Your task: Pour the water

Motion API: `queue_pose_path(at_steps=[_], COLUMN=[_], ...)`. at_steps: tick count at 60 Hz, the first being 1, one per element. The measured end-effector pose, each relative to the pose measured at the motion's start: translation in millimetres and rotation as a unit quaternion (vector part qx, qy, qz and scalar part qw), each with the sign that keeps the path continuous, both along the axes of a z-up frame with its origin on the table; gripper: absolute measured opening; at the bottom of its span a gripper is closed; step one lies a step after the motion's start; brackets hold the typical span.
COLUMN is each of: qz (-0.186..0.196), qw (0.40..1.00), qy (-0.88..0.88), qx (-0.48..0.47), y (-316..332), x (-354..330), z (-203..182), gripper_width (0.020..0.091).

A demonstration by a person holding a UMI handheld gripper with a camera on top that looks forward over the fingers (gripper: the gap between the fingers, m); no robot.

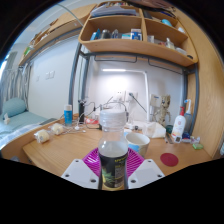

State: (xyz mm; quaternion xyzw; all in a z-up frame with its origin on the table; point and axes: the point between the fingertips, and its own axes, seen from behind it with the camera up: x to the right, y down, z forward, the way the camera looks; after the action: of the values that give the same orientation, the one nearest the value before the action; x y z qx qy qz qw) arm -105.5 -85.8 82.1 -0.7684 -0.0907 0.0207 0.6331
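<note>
A clear plastic bottle (pixel 113 150) with a white cap and a dark green label stands upright between my fingers. My gripper (pixel 113 168) is shut on the bottle, with the magenta pads (pixel 93 159) pressed against its sides. Just beyond the bottle, slightly to the right, a white cup (pixel 137 143) sits on the wooden desk (pixel 70 148).
A red lid (pixel 170 158) lies on the desk right of the cup. A white bottle with a red cap (pixel 179 125) and a small green object (pixel 197 144) stand farther right. Small white items (pixel 48 133) and a blue can (pixel 68 115) sit left. Shelves (pixel 130 42) hang above.
</note>
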Motion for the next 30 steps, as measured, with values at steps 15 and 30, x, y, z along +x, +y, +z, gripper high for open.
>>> queue_pose_path(at_steps=[15, 30], qz=[-0.006, -0.094], qw=[0.987, 0.869], qy=[0.129, 0.457], qx=[-0.099, -0.166], y=[19, 76], x=[-65, -82], z=[16, 43], gripper_width=[0.0287, 0.0290])
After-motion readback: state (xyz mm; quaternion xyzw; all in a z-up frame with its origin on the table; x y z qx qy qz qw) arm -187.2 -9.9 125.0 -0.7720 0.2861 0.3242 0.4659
